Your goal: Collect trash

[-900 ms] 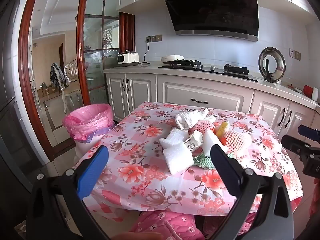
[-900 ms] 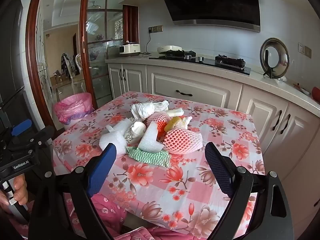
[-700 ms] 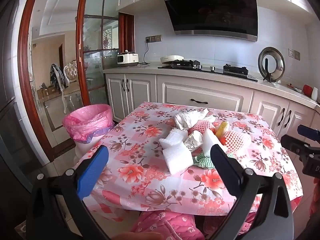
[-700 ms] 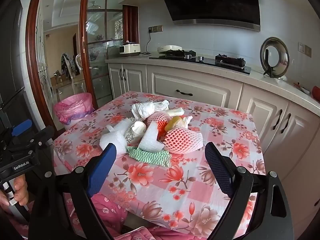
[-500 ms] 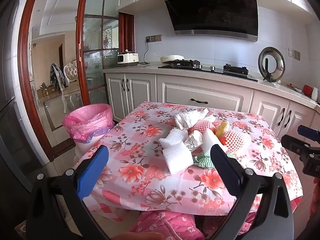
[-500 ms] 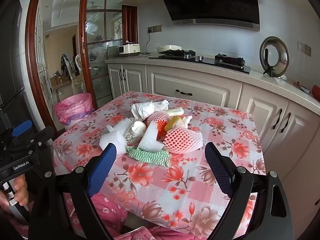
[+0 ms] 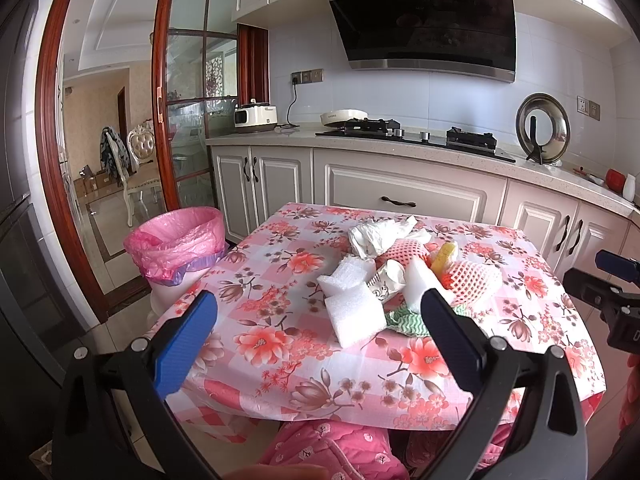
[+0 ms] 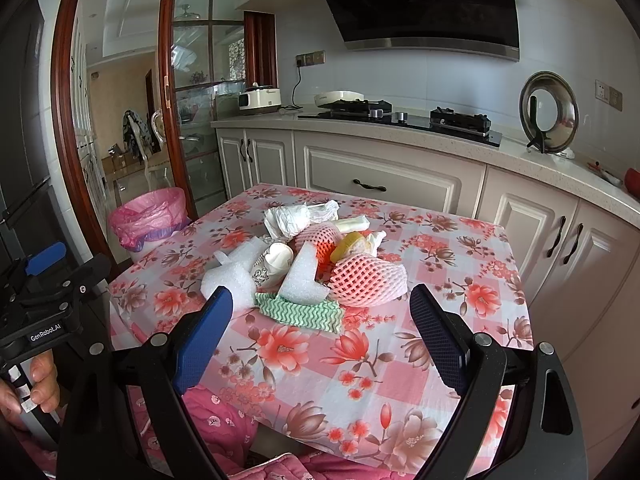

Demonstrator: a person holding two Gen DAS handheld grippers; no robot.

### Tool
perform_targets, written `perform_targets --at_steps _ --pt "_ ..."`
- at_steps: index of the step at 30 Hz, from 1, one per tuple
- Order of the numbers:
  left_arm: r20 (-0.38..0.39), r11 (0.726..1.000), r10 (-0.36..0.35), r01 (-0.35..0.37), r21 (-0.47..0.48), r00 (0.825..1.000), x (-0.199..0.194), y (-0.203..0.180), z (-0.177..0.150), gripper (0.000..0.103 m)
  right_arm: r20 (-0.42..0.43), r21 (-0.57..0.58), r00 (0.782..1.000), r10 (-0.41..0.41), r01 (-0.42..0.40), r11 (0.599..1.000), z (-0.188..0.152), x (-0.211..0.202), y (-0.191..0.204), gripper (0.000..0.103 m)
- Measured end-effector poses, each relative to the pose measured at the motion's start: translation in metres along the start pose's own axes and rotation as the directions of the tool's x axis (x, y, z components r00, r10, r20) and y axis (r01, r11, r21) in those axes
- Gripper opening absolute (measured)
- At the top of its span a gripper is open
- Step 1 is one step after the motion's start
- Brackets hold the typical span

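Short of the table (image 7: 280,364), I hold my left gripper (image 7: 316,336) and right gripper (image 8: 320,322) spread and empty, trash (image 8: 304,264) at twelve o'clock, bin (image 7: 176,240) at ten, ready for dropping.

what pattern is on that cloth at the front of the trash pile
Green and white zigzag stripes on the cloth, clearest in the right wrist view.

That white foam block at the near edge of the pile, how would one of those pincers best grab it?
By its two flat side faces, probably, coming in from the near table edge. The white foam block lies at the pile's near-left corner, with bare tablecloth before it and to its left, so little gets in the way. The left gripper, jaws open, already faces it.
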State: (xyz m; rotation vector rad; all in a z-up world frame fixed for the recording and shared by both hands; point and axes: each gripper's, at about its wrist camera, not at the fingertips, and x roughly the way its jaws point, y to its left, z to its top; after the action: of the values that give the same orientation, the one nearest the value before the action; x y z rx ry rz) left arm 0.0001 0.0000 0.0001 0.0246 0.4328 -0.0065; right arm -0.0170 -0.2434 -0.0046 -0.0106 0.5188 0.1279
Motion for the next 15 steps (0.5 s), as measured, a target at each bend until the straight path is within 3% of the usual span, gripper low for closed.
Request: perform_targets --at_steps 15 --pt "-0.001 1.000 0.000 0.000 0.000 1.000 0.0001 -0.0001 0.0000 0.099 0.000 0.004 1.000 0.004 -0.004 1.000 -0.0003 0.0002 -0.0002 0.085"
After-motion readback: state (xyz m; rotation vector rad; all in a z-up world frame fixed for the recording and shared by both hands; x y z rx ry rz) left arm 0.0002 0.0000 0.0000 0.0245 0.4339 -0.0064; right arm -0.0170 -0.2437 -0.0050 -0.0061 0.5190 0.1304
